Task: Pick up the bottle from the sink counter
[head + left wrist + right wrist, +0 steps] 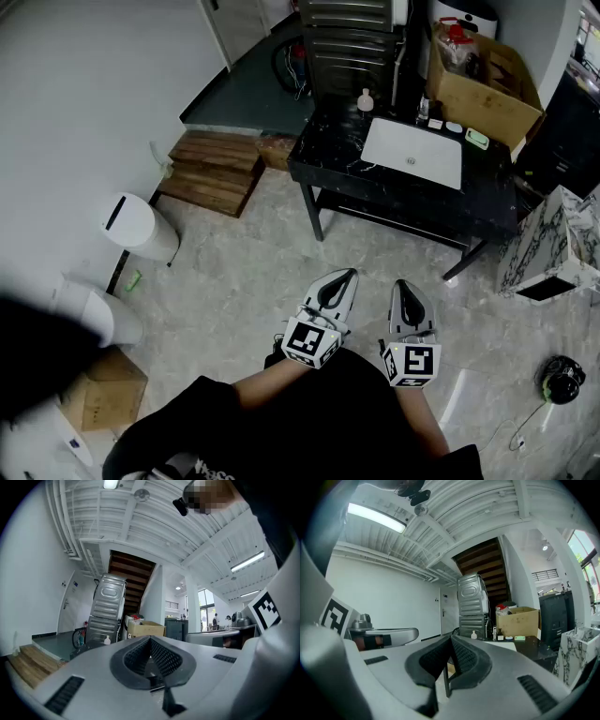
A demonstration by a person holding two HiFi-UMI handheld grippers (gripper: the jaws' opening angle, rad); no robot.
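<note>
At the far left we see a white bin (139,225) by the wall, with a cardboard box (111,389) on the floor nearer to us. Next come the wooden steps (214,171). Right of them stands the black sink counter (328,159) with its white basin (412,153). The bottle (366,100), small and pale with a pump top, stands upright at the counter's back edge, just left of the basin's far corner.

We hold both grippers level and side by side over the floor, well short of the counter. The left gripper (349,275) has its jaws pressed together with nothing between them. In the left gripper view the pads (161,656) meet at the tip, and the bottle (107,640) shows far off, left of that tip. The right gripper (403,284) is likewise closed and empty. In the right gripper view the bottle (474,634) stands well beyond the tip, a little to its right.

A big open carton (483,89) sits at the counter's far right end. Right of the counter is a marble-patterned block (553,248), and a black round object (562,380) lies on the floor.
</note>
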